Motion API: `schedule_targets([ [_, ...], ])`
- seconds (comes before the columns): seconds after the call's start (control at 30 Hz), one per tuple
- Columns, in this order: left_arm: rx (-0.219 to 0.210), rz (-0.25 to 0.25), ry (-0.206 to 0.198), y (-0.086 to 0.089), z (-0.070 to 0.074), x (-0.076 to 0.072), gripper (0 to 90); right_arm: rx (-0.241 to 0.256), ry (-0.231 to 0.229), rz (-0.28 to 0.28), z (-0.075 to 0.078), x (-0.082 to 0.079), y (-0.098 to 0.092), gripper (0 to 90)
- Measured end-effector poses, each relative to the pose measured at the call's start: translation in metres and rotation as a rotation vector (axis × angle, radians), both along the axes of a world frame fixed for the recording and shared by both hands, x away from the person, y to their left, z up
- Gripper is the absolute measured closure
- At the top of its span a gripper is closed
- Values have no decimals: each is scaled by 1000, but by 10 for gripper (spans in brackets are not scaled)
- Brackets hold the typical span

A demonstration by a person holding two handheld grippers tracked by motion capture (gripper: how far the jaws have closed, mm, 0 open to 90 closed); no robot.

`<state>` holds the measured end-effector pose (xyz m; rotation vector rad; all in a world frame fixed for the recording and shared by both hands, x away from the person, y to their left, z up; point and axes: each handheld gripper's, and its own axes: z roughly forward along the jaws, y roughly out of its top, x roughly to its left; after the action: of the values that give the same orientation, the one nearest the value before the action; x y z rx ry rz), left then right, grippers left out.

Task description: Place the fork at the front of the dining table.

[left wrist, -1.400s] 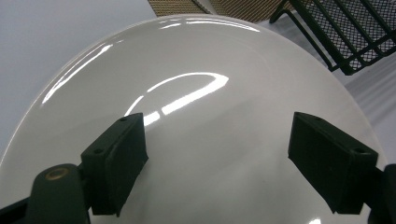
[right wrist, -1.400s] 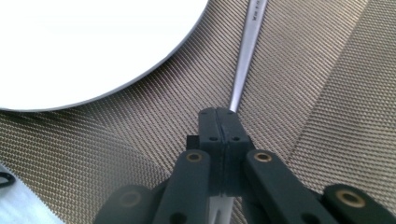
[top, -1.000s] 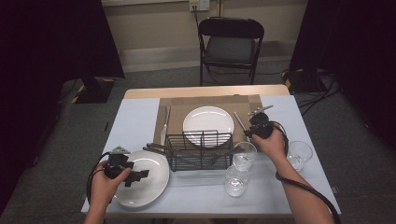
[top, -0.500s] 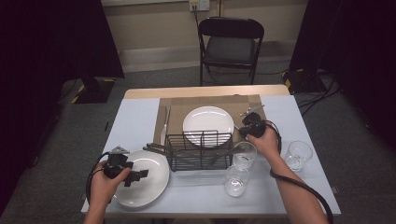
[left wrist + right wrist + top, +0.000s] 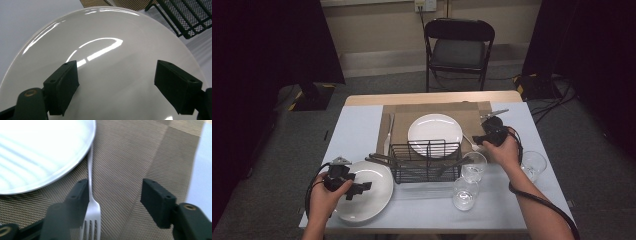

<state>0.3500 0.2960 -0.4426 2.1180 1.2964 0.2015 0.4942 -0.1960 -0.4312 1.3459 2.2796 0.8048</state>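
The right gripper (image 5: 115, 205) hovers with jaws wide over the slim silver metal fork (image 5: 91, 215) lying on the woven brown placemat (image 5: 140, 155) beside the round white plate (image 5: 37, 152), so it should centre on the handle, lower, then close squarely.

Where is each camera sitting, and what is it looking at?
High view: above the person's side, looking forward and down on the table; both forearms, the left tongs and the right tongs show.
Left gripper view: rides the left tongs, open over the near plate.
Right gripper view: rides the right tongs, open beside the fork on the mat.
Shared: the high and left gripper views both show the wire basket.
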Motion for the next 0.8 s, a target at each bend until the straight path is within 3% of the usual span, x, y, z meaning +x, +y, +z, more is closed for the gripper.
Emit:
schedule_targets([
  [0.2,-2,-2,-1,-2,0,-1,191,-27,4,-43,-6,-7,-5,346],
  [0.3,2,-9,3,-2,0,0,191,11,14,-36,-9,-8,-6,323],
  [0.4,-1,-5,-1,-3,0,0,191,1,22,-21,-11,-7,-4,331],
  [0.43,-4,-2,1,-3,0,0,190,8,36,0,-13,-5,0,420],
  [0.57,-1,3,1,0,0,0,190,34,58,36,-19,0,7,505],
  [0.7,-1,7,1,2,-1,0,190,24,93,57,-23,5,15,558],
  [0.8,-5,10,2,3,-1,0,191,6,82,60,-24,6,20,607],
])
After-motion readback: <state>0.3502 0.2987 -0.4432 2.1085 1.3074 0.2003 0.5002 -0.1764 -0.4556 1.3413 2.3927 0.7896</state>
